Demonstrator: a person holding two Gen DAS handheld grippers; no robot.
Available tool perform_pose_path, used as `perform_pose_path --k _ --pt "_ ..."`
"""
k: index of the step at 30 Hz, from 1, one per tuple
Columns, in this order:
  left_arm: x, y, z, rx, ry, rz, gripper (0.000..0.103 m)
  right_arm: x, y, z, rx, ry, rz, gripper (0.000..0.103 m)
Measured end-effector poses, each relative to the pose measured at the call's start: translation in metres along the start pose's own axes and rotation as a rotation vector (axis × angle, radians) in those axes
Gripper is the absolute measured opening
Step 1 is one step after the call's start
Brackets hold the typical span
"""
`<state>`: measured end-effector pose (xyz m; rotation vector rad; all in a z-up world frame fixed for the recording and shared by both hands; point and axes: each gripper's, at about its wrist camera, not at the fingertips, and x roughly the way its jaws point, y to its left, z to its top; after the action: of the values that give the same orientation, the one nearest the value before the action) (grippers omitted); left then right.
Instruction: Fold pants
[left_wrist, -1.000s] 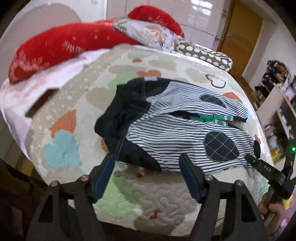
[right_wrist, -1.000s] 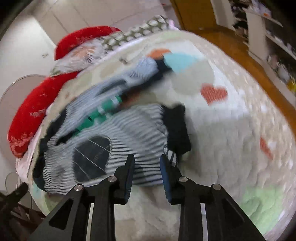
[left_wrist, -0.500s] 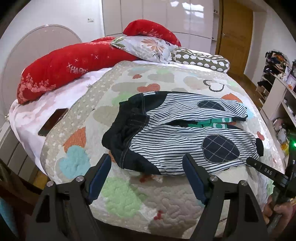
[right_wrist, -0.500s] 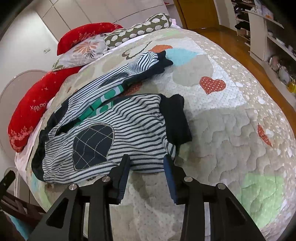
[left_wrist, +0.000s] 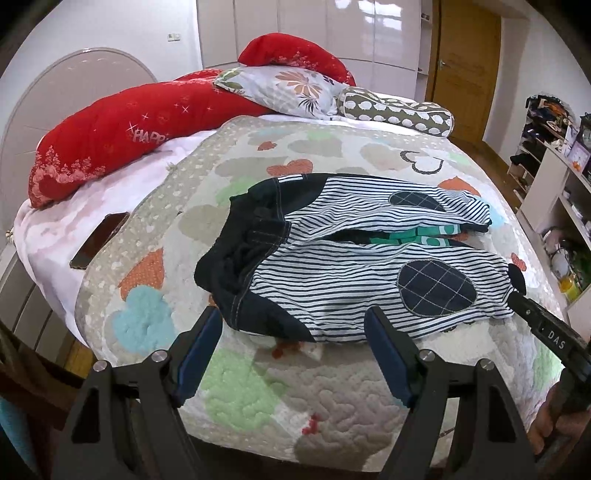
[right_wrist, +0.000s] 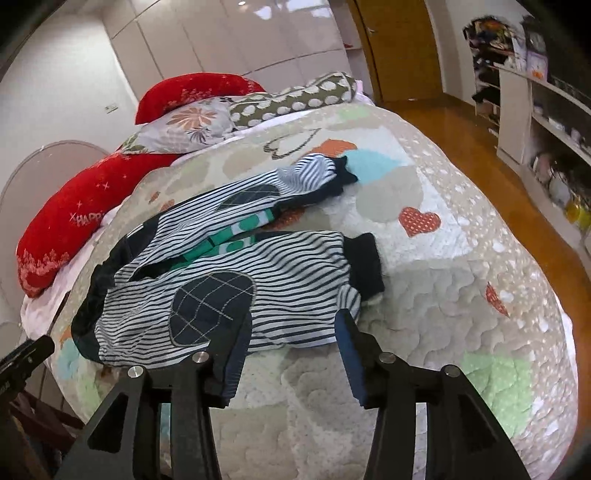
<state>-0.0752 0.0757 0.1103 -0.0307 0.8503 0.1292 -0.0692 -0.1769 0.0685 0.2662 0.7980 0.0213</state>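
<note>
Striped pants (left_wrist: 354, 266) spread flat near bed's (left_wrist: 332, 413) front edge, legs apart. Soft, light, limp, likely to sag; best pinched at dark waistband and cuffs. Left gripper (left_wrist: 291, 332) wide open, empty; right gripper (right_wrist: 291, 328) likewise.

Bare quilt (left_wrist: 258, 398) between left gripper (left_wrist: 293, 321) and the pants (left_wrist: 351, 280) edge, open approach. Right gripper (right_wrist: 293, 328) jaws spread at the near leg hem, bare quilt to its right. Ahead, pillows (left_wrist: 147, 122) block the far side. Phone (left_wrist: 99, 240) lies well left.
</note>
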Motion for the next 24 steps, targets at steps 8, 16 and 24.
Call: perform_pose_path --k 8,16,24 --pt "0.01 -0.001 -0.003 0.007 0.029 0.002 0.078 0.007 0.006 -0.005 -0.021 0.017 0.006 0.051" --pt "0.032 -0.004 0.0 0.021 0.082 0.001 0.078 0.021 0.006 -0.002 -0.04 0.035 0.008 0.052" --pt "0.064 0.006 0.043 0.012 0.196 -0.192 0.078 0.025 0.012 0.031 -0.122 0.037 0.031 0.054"
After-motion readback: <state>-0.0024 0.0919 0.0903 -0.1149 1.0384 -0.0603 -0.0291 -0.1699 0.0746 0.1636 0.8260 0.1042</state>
